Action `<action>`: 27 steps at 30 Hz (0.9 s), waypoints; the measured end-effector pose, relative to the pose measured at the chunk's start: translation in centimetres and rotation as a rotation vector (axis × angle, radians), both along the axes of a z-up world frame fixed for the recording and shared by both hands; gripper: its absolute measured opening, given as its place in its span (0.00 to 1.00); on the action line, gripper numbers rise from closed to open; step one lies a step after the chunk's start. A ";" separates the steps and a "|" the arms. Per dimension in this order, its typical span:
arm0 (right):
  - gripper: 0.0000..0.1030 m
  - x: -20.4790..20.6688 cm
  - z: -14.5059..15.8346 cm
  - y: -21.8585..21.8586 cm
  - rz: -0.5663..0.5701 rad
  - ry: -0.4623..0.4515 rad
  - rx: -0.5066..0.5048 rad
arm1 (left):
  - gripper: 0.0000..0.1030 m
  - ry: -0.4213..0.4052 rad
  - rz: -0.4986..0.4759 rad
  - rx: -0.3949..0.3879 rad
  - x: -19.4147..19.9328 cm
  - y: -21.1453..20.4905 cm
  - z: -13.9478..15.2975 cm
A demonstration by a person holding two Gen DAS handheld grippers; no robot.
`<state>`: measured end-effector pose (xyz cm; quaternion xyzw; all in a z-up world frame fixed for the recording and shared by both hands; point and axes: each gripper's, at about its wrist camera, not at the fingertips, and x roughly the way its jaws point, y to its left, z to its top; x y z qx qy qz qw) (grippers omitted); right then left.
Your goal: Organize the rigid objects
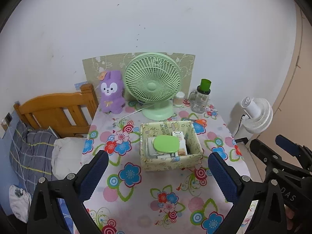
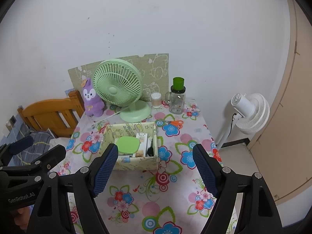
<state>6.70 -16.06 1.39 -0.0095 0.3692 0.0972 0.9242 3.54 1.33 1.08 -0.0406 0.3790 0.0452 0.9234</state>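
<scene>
A patterned fabric box (image 1: 171, 163) (image 2: 136, 162) stands mid-table and holds a green-lidded container (image 1: 166, 144) (image 2: 127, 144), a white carton (image 1: 178, 136) (image 2: 141, 137) and other small items. Orange-handled scissors (image 1: 200, 121) (image 2: 175, 122) lie behind the box to the right. My left gripper (image 1: 158, 171) is open and empty, held above the table in front of the box. My right gripper (image 2: 156, 165) is open and empty, just right of the left one; it also shows in the left wrist view (image 1: 280, 152).
A green desk fan (image 1: 152, 83) (image 2: 119, 85), a purple plush (image 1: 112, 91) (image 2: 91, 99), a cotton-swab jar (image 1: 179, 99) (image 2: 156, 99) and a green-capped glass bottle (image 1: 200, 99) (image 2: 177, 99) line the table's back. A wooden bed (image 1: 58, 113) stands left, a white floor fan (image 2: 249, 113) right.
</scene>
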 end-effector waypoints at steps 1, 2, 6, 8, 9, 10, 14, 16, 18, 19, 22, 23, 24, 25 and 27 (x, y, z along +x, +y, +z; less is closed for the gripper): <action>0.79 0.0 0.0 0.0 0.001 0.000 0.000 | 1.00 -0.001 0.002 0.003 0.0 0.0 0.0; 0.79 0.0 0.0 0.1 0.002 0.000 0.001 | 1.00 -0.003 0.005 0.004 0.0 0.0 0.0; 0.79 0.1 0.0 0.1 0.004 -0.004 -0.002 | 1.00 -0.008 0.009 -0.005 0.0 0.1 0.0; 0.79 0.1 0.0 0.3 0.006 -0.003 -0.002 | 1.00 -0.008 0.010 -0.009 0.0 0.2 -0.1; 0.79 0.1 0.0 0.4 0.007 -0.002 -0.002 | 1.00 -0.010 0.010 -0.013 0.0 0.2 -0.1; 0.79 0.2 0.0 0.4 0.009 -0.001 -0.003 | 1.00 -0.011 0.005 -0.019 0.0 0.1 -0.1; 0.79 0.4 -0.3 0.5 0.010 0.009 -0.005 | 1.00 -0.017 0.016 0.012 0.1 -0.2 0.1; 0.79 0.5 -0.3 0.4 0.011 0.010 0.002 | 1.00 -0.016 0.018 0.018 0.2 -0.2 0.1; 0.79 0.6 -0.3 0.4 0.011 0.007 -0.001 | 1.00 -0.012 0.015 0.013 0.2 -0.2 0.0; 0.79 0.6 -0.3 0.4 0.010 0.007 -0.002 | 1.00 -0.011 0.016 0.013 0.3 -0.2 -0.1; 0.79 0.6 -0.3 0.3 0.008 0.007 0.000 | 1.00 -0.011 0.013 0.012 0.3 -0.2 -0.1; 0.79 0.6 -0.3 0.3 0.007 0.008 0.000 | 1.00 -0.010 0.013 0.015 0.3 -0.2 -0.1; 0.79 0.6 -0.3 0.4 0.006 0.008 0.000 | 1.00 -0.011 0.013 0.015 0.3 -0.2 -0.1; 0.79 0.6 -0.3 0.4 0.005 0.007 -0.001 | 1.00 -0.012 0.012 0.015 0.3 -0.1 -0.1; 0.79 0.6 -0.3 0.4 0.005 0.005 -0.001 | 1.00 -0.012 0.013 0.014 0.3 -0.2 -0.1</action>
